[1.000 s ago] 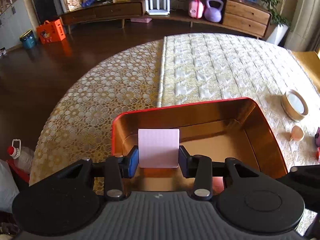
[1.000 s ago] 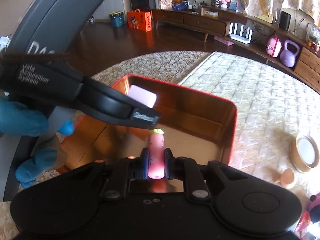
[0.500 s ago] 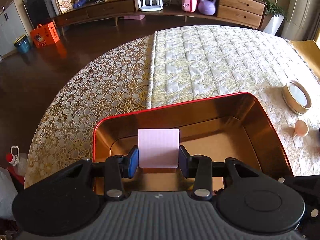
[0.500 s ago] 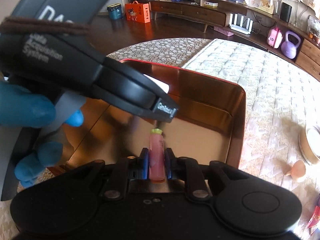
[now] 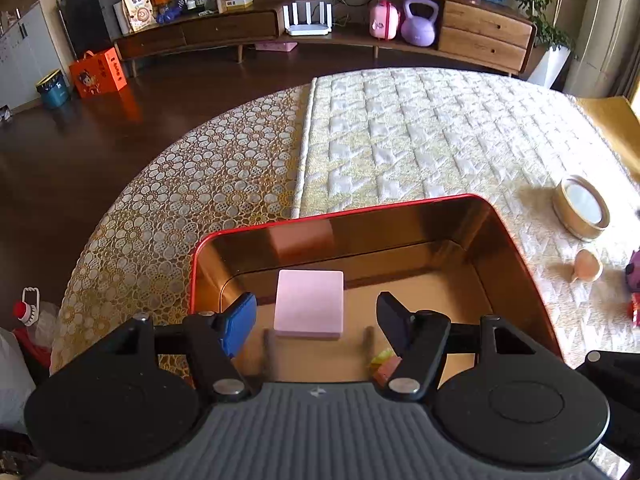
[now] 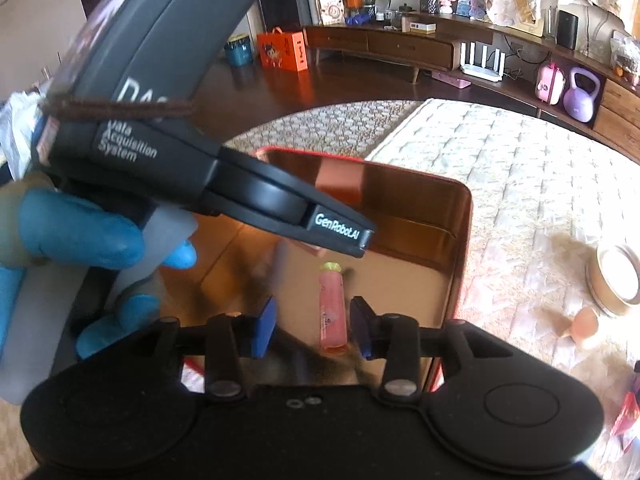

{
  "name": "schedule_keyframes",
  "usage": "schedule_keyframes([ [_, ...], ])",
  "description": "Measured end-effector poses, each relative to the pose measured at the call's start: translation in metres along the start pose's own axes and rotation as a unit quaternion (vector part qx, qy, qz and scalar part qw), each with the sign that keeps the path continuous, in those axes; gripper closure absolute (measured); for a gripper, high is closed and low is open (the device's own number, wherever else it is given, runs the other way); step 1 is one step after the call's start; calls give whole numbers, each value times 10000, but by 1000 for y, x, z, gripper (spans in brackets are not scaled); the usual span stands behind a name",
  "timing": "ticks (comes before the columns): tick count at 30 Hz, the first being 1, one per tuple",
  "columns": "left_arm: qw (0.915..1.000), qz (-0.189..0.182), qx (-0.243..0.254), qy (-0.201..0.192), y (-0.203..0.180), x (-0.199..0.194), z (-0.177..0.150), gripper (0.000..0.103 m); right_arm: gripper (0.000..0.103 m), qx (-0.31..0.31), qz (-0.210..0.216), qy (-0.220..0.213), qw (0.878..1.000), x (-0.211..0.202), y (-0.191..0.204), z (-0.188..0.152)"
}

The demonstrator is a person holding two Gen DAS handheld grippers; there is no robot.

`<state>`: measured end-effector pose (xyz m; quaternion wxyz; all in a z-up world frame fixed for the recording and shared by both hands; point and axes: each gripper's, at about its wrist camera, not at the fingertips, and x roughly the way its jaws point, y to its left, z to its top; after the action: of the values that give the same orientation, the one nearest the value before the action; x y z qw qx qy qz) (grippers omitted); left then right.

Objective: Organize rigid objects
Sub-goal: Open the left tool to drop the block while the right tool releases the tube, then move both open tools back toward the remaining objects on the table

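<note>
A red tin box [image 5: 516, 240] with a golden inside sits on the patterned cloth; it also shows in the right wrist view [image 6: 464, 240]. A pink flat block [image 5: 309, 303] lies on its floor between the spread fingers of my open left gripper [image 5: 316, 322]. A pink tube with a green cap [image 6: 332, 312] lies on the tin's floor between the spread fingers of my open right gripper [image 6: 314, 330]; its tip shows in the left wrist view [image 5: 384, 362]. The left gripper's body [image 6: 160, 152] crosses the right wrist view above the tin.
A round wooden-rimmed mirror [image 5: 582, 207] and a small peach egg-shaped object [image 5: 587, 266] lie on the quilted cloth right of the tin. A purple thing [image 5: 634, 270] sits at the far right edge. Dark floor and a low cabinet lie beyond.
Both grippers have opened. The pink block has dropped from the left gripper onto the tin's floor, and the pink tube has left the right gripper and lies in the tin.
</note>
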<state>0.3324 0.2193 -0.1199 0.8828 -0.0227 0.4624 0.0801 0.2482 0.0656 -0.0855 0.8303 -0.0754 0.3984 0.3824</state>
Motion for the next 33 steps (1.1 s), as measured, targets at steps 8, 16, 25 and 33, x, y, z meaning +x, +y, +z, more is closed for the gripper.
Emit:
schedule_keyframes([
  [8,9998,-35,9,-219,-7,-29,-6,37,51,83,108,-275,9995,-39,-2,-5],
  [16,9987,-153,-25,-480,-22,-66,-11,37,38,261,107,-578,9979,-80,-15,-13],
  [25,9971,-358,60,-676,-51,-99,-26,37,26,615,44,-839,9946,-127,-42,-36],
  [33,9956,-603,83,-716,-80,-117,-46,37,18,921,-154,-968,9909,-163,-69,-68],
])
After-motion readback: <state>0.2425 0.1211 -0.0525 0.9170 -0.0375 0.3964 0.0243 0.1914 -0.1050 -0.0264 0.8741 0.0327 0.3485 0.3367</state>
